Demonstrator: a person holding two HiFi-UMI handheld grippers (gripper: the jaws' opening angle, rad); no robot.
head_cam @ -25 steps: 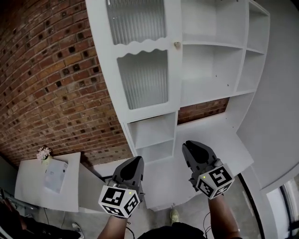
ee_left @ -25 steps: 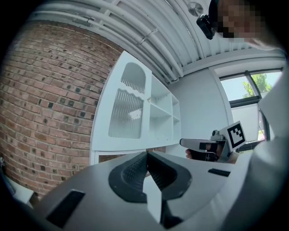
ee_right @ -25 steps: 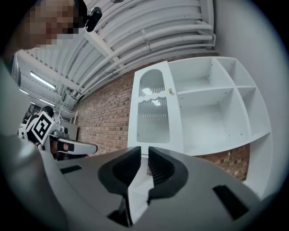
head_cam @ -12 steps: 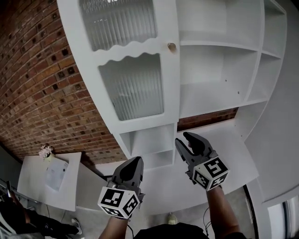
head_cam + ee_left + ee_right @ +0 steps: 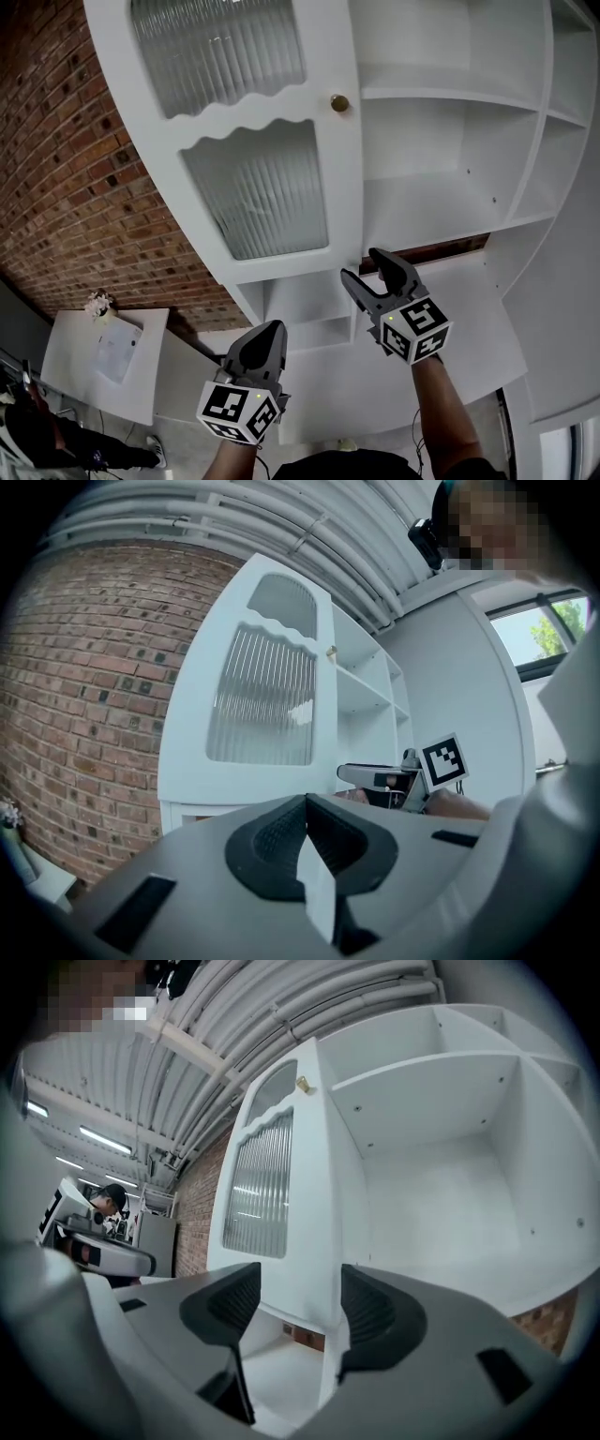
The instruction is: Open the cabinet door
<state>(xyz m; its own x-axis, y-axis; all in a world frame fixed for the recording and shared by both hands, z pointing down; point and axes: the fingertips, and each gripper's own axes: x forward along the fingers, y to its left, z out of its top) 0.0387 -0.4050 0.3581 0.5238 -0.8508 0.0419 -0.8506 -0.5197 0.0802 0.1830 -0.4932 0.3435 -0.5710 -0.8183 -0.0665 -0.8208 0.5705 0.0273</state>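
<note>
The white cabinet door [image 5: 253, 187] has two ribbed glass panes and a small brass knob [image 5: 339, 103] on its right edge. My right gripper [image 5: 362, 265] is open just under the door's lower right corner; its jaws have just been opening. In the right gripper view the door's edge [image 5: 323, 1241] stands in line between the pads [image 5: 230, 1302] without touching them, and the knob [image 5: 302, 1084] is far above. My left gripper [image 5: 273, 329] hangs lower and to the left, shut on nothing, its jaws meeting [image 5: 305, 806] in front of the door [image 5: 262, 705].
Open white shelves [image 5: 441, 141] with no door fill the cabinet's right side. A brick wall [image 5: 56, 169] runs along the left. Below stand the cabinet's white counter [image 5: 459, 366] and a white table [image 5: 75, 375] with flowers [image 5: 98, 302] and a paper.
Both grippers have moved closer to the cabinet, the right one further. The right jaws went from shut to wide apart. The door and knob now loom larger.
</note>
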